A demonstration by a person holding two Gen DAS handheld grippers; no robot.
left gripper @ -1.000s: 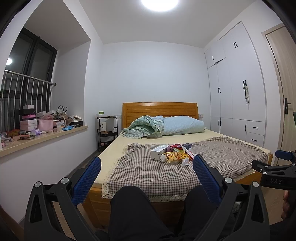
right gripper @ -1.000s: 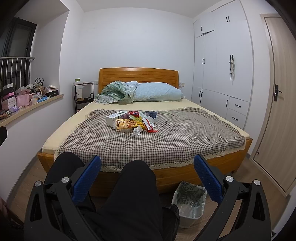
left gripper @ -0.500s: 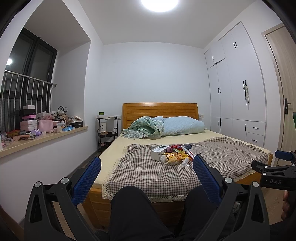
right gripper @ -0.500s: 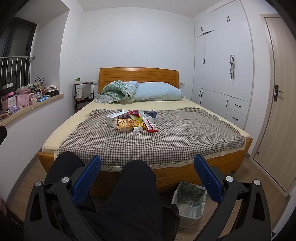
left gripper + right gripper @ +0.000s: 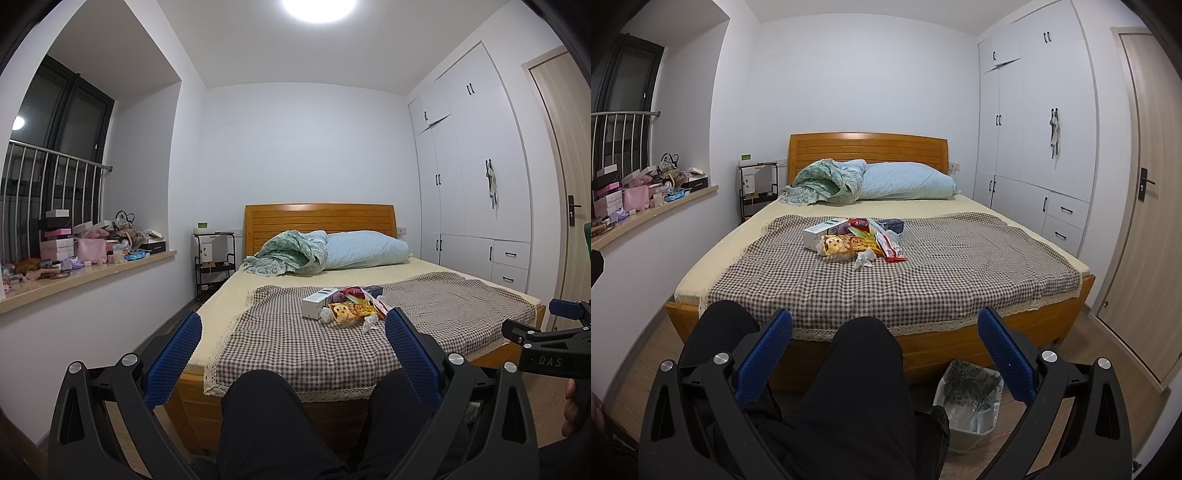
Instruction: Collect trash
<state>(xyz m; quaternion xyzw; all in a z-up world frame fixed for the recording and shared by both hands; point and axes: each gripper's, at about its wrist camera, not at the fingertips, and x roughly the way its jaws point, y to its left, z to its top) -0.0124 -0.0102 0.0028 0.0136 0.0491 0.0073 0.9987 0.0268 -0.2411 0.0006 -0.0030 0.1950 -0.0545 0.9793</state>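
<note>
Jaws of both grippers stood spread wide and empty, well short of the trash on the bed.

The left gripper (image 5: pixel 293 325) and right gripper (image 5: pixel 884 325) were held low above the person's dark-trousered knees (image 5: pixel 864 354), facing the bed (image 5: pixel 923 354). The trash pile (image 5: pixel 855 240) lay near the middle of the checkered cloth (image 5: pixel 942 273): a white carton (image 5: pixel 822 230), a yellow snack bag (image 5: pixel 846 245), a red wrapper (image 5: pixel 888 247) and a crumpled tissue (image 5: pixel 863 257), bunched together. A lined waste bin (image 5: pixel 967 395) sat on the floor at the bed's foot, beside the right knee.
</note>
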